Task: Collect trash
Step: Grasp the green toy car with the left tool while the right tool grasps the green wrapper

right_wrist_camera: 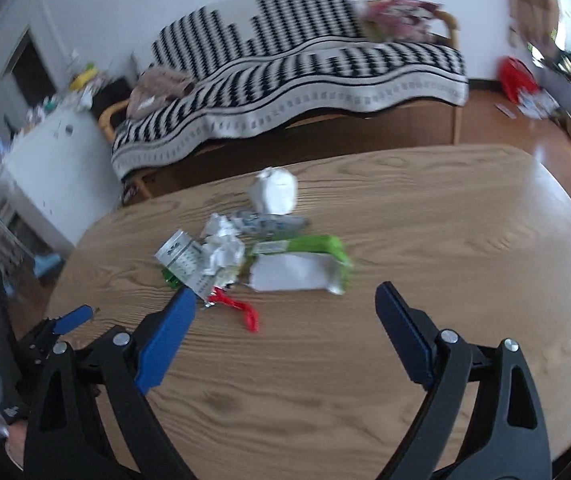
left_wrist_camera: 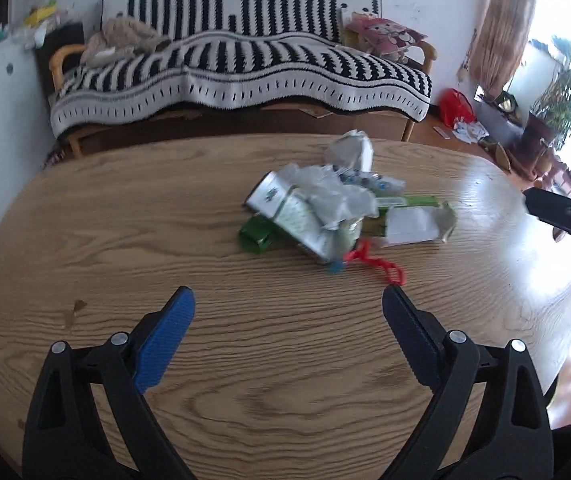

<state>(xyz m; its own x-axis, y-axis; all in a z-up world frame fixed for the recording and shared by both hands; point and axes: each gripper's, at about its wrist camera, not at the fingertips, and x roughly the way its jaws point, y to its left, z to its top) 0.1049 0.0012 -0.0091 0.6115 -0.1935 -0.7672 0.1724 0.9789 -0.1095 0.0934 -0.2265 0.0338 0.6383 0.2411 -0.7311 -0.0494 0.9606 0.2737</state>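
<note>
Both claws are angled down over the wooden bench [left_wrist_camera: 125, 208]: left claw [left_wrist_camera: 287, 300] and right claw [right_wrist_camera: 285, 298] are spread wide, nothing gripped. Trash pile [left_wrist_camera: 337, 208] is heaped mid-bench, just ahead of the tips.

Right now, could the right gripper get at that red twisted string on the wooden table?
Probably yes. The right gripper is open and empty, and the red twisted string lies exposed at the pile's near edge, nothing between.

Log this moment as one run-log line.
left gripper: open, empty | right gripper: open, empty | trash pile: on table, untouched
</note>
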